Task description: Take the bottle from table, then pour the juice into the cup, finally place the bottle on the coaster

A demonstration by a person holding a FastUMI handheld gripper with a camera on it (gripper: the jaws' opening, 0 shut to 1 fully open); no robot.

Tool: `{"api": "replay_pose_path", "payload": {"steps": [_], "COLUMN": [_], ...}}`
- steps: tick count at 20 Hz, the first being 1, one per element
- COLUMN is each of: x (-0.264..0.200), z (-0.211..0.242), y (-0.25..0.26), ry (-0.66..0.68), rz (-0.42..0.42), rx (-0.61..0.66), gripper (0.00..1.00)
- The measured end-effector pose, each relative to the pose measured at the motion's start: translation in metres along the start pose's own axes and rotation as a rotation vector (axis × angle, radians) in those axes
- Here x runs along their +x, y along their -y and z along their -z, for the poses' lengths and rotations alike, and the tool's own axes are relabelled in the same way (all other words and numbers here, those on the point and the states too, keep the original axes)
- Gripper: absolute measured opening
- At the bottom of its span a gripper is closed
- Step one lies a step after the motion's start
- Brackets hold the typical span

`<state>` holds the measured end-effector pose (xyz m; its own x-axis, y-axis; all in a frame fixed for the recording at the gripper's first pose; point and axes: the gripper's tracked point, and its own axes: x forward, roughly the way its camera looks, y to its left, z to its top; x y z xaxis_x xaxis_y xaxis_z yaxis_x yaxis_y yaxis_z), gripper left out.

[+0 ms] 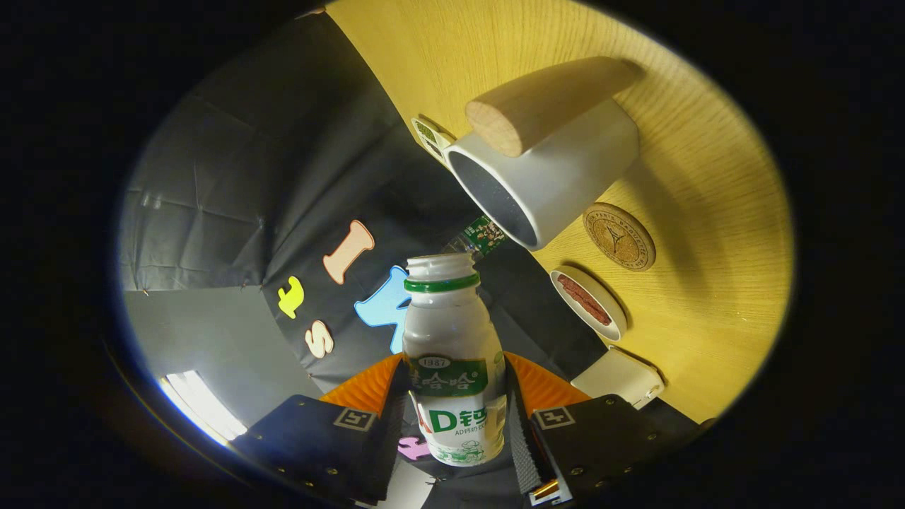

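Gripping: the claw (452,424) is closing both fingers on the lower body of the uncapped juice bottle (452,353), which is sitting between them.
Bottle mouth: it is pointing toward the open mouth of the white cup (558,177), near it but apart.
Cup: it is standing on the table (714,212), its wooden handle (544,102) sticking out sideways.
Coaster: the round cork coaster (619,236) is lying just beside the cup.
Table: the light wood-grain surface is also carrying a small white dish (590,302) beside the coaster.
Room: creased black cloth wall (233,198) is hanging behind.
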<state>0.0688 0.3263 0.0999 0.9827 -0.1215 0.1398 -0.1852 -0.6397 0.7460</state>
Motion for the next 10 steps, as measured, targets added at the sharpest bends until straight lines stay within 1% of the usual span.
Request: {"api": "replay_pose_path", "payload": {"steps": [5, 10], "x": [0.0022, 0.002], "z": [-0.0025, -0.0022], "y": [-0.0027, -0.0028], "ry": [0.013, 0.016], "rz": [-0.018, -0.01], "rx": [0.039, 0.068], "gripper": [0.66, 0.66]}}
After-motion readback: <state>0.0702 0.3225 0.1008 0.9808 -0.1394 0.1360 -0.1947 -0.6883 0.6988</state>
